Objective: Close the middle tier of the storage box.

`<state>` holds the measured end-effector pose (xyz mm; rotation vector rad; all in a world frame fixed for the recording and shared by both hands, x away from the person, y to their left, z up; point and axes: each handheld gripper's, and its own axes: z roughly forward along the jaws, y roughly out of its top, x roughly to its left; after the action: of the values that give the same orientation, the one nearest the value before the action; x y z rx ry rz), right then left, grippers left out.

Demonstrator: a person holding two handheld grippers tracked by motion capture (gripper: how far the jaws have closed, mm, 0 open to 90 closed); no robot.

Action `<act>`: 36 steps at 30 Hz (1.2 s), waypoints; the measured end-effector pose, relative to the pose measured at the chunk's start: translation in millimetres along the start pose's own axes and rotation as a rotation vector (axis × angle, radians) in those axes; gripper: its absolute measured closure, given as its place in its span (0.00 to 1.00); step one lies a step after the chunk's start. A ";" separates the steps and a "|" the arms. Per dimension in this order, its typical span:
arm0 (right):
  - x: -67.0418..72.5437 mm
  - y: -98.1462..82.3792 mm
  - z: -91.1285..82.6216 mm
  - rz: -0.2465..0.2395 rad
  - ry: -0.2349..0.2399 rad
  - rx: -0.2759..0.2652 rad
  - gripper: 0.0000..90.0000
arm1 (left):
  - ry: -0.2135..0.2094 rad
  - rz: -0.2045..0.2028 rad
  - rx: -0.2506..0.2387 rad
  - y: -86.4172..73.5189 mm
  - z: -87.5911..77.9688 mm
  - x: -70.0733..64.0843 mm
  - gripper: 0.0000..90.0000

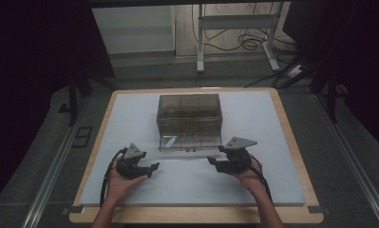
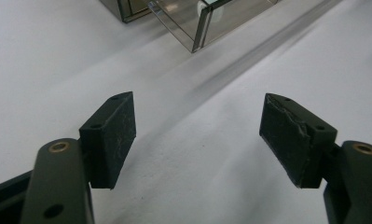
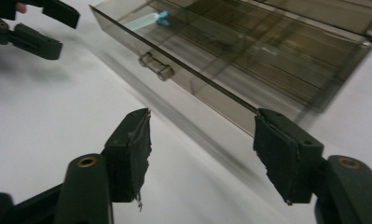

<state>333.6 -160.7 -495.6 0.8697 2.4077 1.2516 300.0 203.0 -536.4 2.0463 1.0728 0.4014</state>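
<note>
Both pairs of jaws stand apart with nothing between them. The right gripper [image 3: 202,154] points at the front of the pulled-out drawer [image 3: 193,70], whose small clear handle [image 3: 156,66] lies just ahead and a little to one side of its pads; that aim suggests it is lining up on the handle, to push the drawer in or draw it further. The left gripper [image 2: 197,135] hovers over bare white mat [image 2: 230,186], near the drawer's corner but not touching it, probably waiting. In the high view the smoky clear box [image 1: 189,114] sits mid-table on the white mat, its bottom drawer slid out toward the person. A pale blue item [image 3: 148,19], perhaps a small tube, lies in the drawer's left end; the blur keeps me from telling more.
</note>
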 end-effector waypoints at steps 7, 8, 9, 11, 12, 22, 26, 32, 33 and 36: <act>7.4 8.7 16.6 -0.015 0.065 0.002 0.56 | 0.000 0.001 0.004 0.0 -0.4 -0.2 0.31; 8.3 9.6 18.5 -0.019 0.071 0.006 0.57 | 0.000 0.000 0.002 -0.1 -0.5 -0.2 0.31; 9.2 10.2 20.2 -0.022 0.078 0.008 0.59 | 0.000 -0.001 0.001 0.0 -0.7 0.0 0.31; 10.6 10.7 23.0 -0.022 0.091 0.011 0.62 | 0.000 -0.001 0.001 -0.1 -0.7 0.1 0.31; 10.9 10.7 24.0 -0.024 0.095 0.013 0.63 | -0.001 -0.001 0.002 -0.1 -0.7 0.1 0.31; 10.6 10.8 28.0 -0.016 0.110 0.013 0.82 | -0.001 0.001 0.007 -0.1 0.6 -1.1 0.30; 10.6 10.4 30.8 -0.018 0.115 0.015 0.92 | -0.001 0.001 0.007 -0.1 0.5 -1.2 0.30; 11.5 10.4 35.5 -0.026 0.123 0.026 0.98 | -0.004 0.000 0.012 -0.2 1.0 -1.3 0.30; 11.6 10.3 36.8 -0.029 0.124 0.029 0.98 | -0.004 0.001 0.012 -0.2 1.0 -1.4 0.30; 12.1 10.0 40.1 -0.030 0.117 0.034 0.98 | -0.005 0.000 0.013 -0.2 1.1 -1.7 0.30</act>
<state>348.3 -123.1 -510.4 0.7871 2.5300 1.2869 299.6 201.1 -537.1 2.0578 1.0748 0.3905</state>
